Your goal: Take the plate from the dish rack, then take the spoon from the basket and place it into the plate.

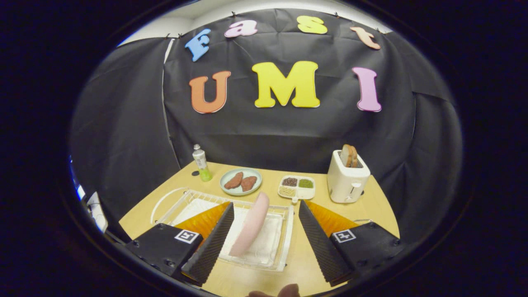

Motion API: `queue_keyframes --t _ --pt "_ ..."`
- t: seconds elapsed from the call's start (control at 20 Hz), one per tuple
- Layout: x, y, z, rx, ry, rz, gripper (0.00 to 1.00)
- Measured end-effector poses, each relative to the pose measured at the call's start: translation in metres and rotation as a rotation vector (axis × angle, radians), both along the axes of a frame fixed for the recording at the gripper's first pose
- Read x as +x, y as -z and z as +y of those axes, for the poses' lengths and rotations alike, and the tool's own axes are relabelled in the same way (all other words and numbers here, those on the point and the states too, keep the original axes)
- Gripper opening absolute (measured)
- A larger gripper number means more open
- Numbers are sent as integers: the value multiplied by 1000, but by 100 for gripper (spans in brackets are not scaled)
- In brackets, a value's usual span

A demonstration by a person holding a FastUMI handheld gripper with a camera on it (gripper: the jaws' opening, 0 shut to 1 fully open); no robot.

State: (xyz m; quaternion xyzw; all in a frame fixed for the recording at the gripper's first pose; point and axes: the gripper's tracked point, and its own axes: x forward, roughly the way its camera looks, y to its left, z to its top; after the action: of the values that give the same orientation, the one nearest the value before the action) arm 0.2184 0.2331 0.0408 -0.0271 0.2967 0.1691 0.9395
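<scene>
Jaws spread wide on our gripper (266,225), we see the pink plate (251,225) standing on edge in the white dish rack (288,231), between the fingers and nearer the left one, leaning away; toaster (347,178), steak dish (241,181) and bottle (201,163) sit well beyond

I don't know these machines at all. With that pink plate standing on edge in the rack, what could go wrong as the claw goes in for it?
1. The pink plate stands tilted on its edge in the dish rack; a bump from one finger could tip it over.
2. The gripper is open, the plate nearer its left finger, so an off-centre squeeze may let it slip.
3. The rack's wire rim might catch a finger.
</scene>
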Motion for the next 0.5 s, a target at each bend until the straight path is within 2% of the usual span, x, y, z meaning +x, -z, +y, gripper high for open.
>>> queue_keyframes --t 0.1,0.3,0.5 --pt "16 15 9 -17 0 65 100" --pt "26 57 28 2 -5 286 100" --pt "35 85 37 -8 21 410 100"
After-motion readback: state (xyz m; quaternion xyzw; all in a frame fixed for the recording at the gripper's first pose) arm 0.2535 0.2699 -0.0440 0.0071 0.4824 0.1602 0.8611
